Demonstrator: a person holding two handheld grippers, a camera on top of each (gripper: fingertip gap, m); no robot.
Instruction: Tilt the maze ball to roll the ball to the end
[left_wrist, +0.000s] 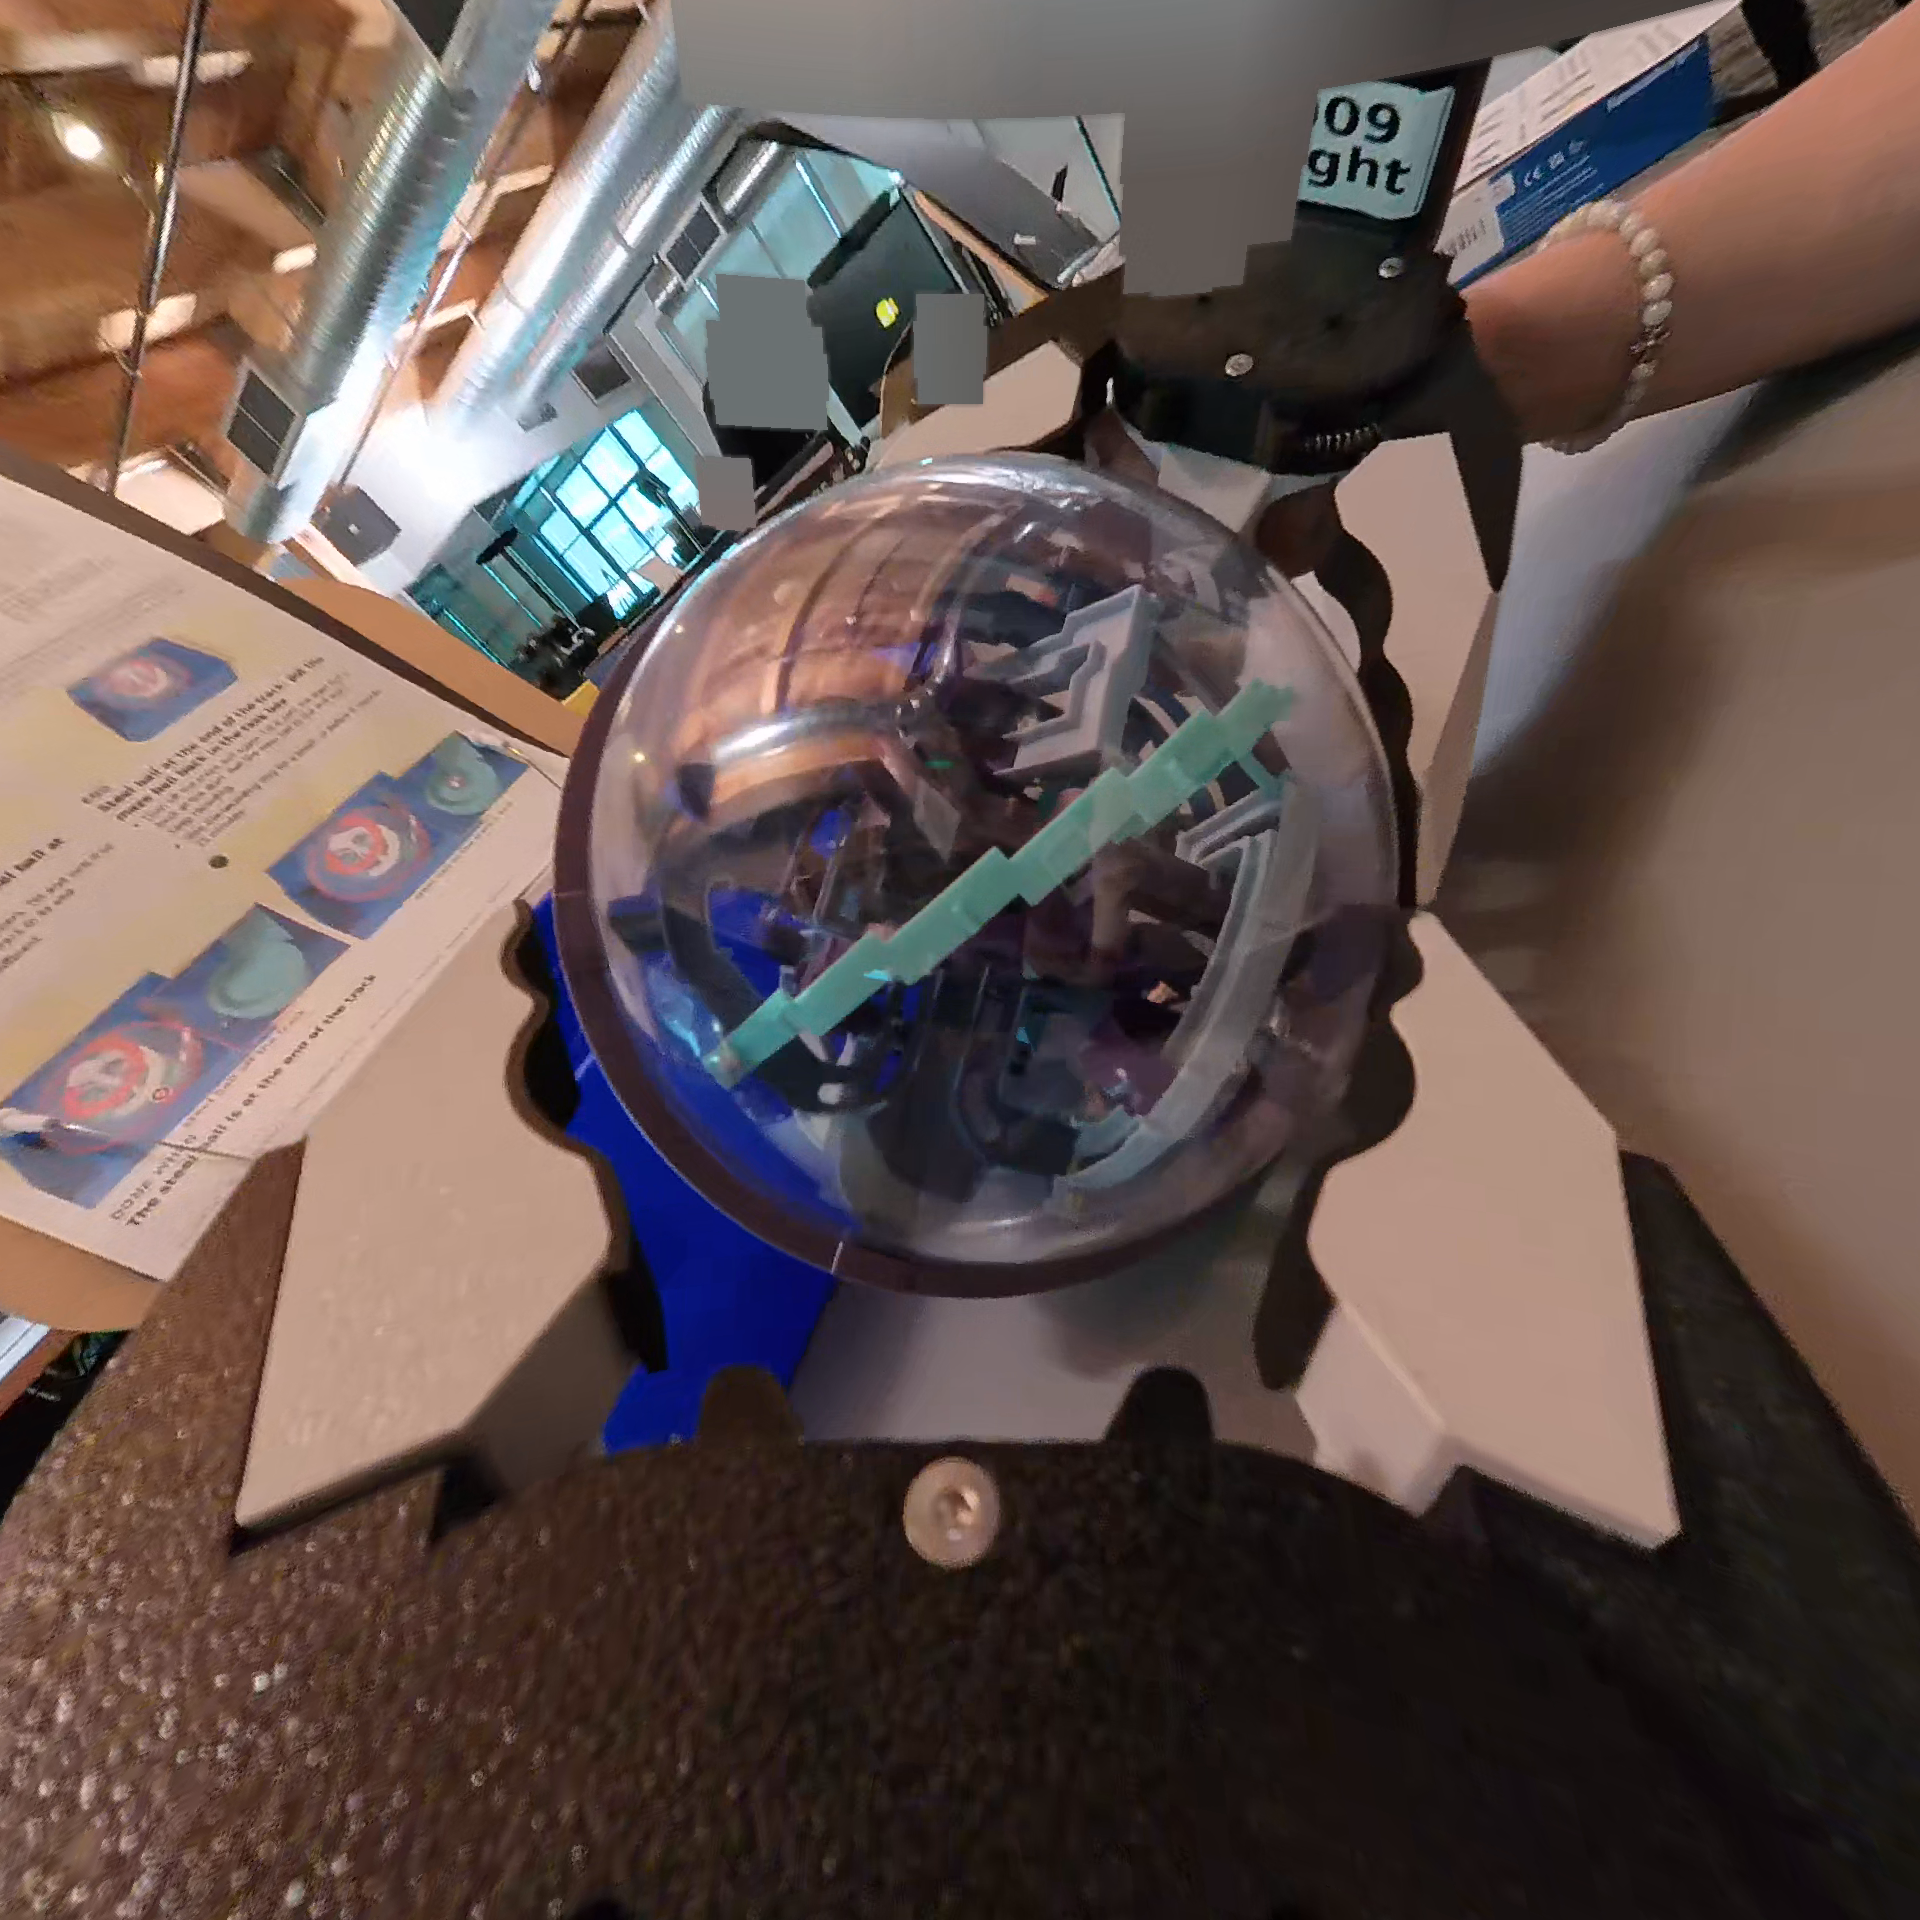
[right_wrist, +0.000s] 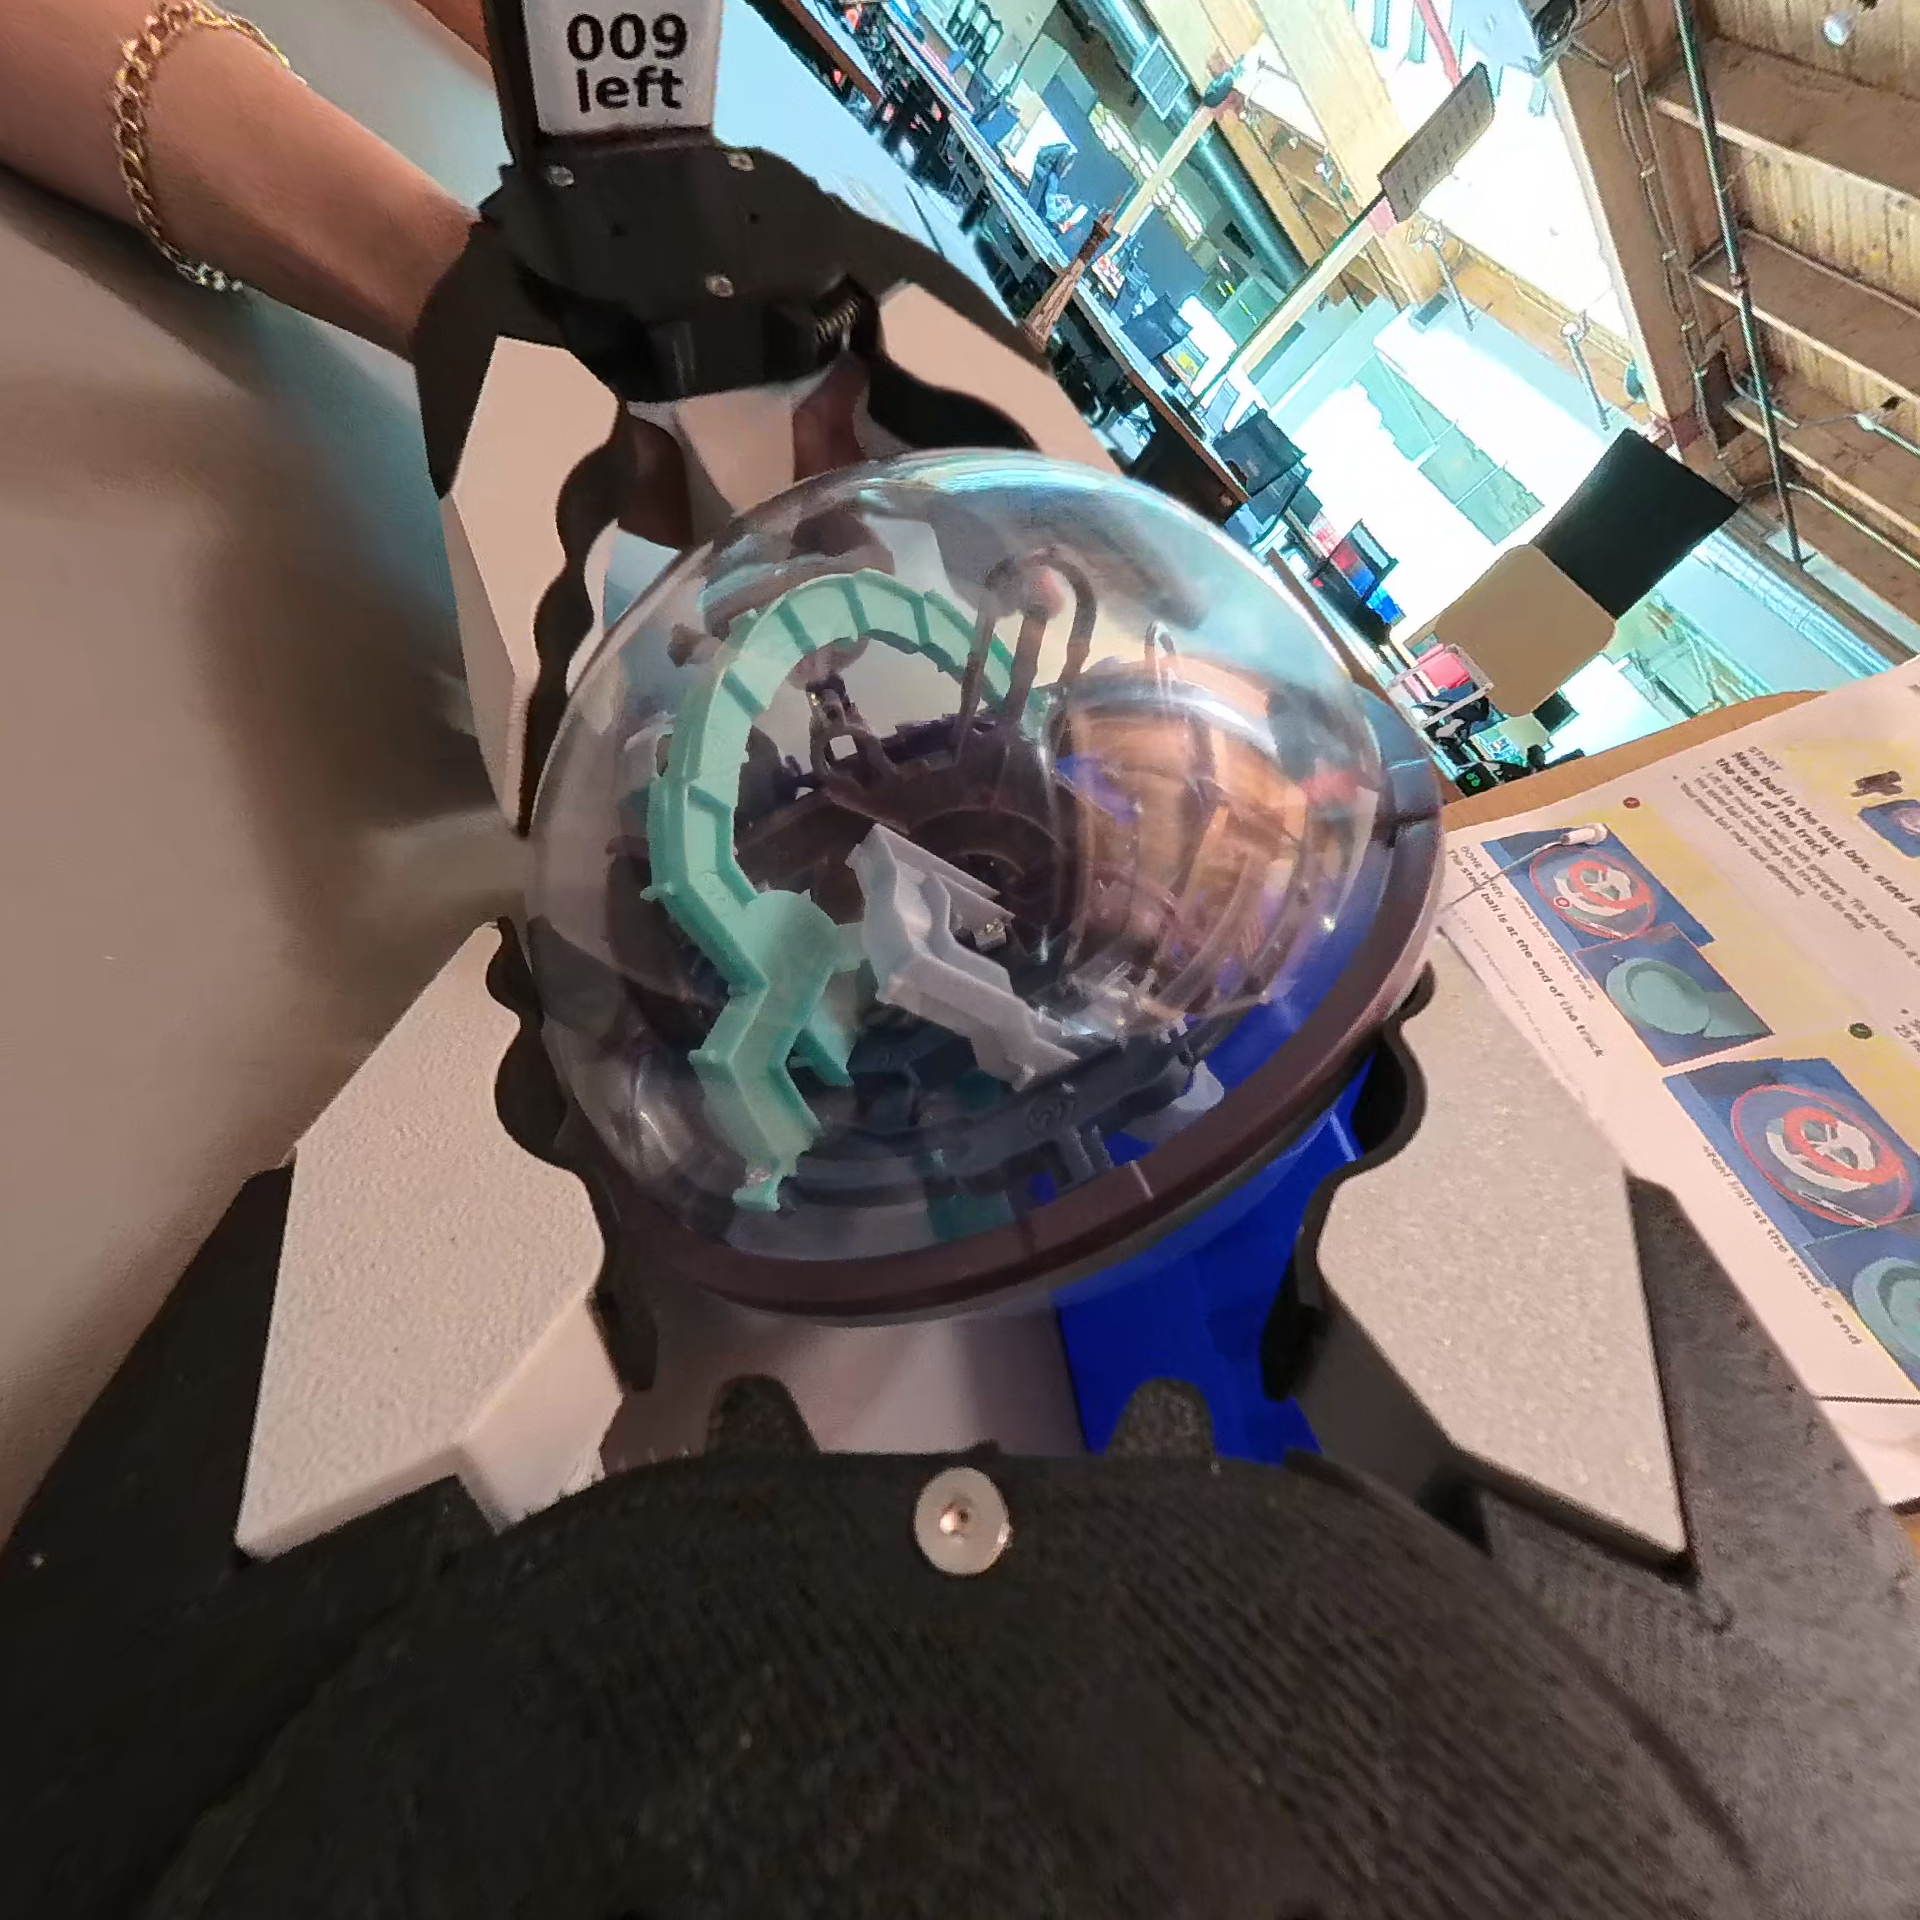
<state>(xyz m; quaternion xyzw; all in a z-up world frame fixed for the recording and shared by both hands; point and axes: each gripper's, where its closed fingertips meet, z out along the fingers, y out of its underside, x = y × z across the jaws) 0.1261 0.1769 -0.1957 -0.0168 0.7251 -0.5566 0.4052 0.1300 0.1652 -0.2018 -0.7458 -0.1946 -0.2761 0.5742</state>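
Maze ball (left_wrist: 977, 883) clamped between left tool (left_wrist: 961, 956) and right tool (right_wrist: 977, 935).

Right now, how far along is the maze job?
Done: maze ball is gripped between both tongs, left and right, and tilted above the blue stand. In hand: tilting. Left: I can't spot the steel ball, so reaching the track's end is unconfirmed.
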